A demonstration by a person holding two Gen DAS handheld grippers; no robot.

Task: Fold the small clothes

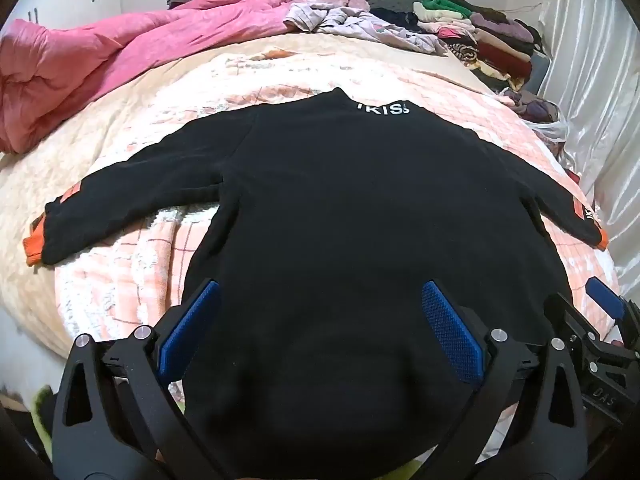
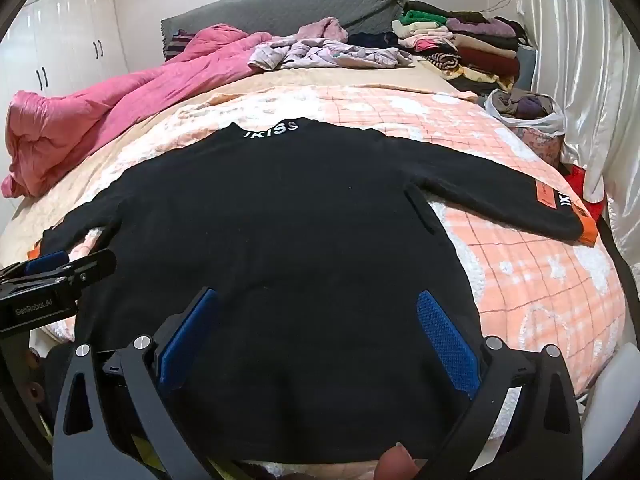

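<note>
Black sweater (image 1: 340,208) spread flat on bed (image 1: 120,264), filling centre of both frames, sleeves out to left and right edges. Both tongs spread wide above hem: left tongs (image 1: 320,308), right tongs (image 2: 318,316). Probably soft, light, floppy; best pinched at cuff or hem corner.

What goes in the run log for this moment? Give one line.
stage: pre-fold | black sweater flat on bed, sleeves spread | left gripper open | right gripper open | neither gripping cloth
</note>
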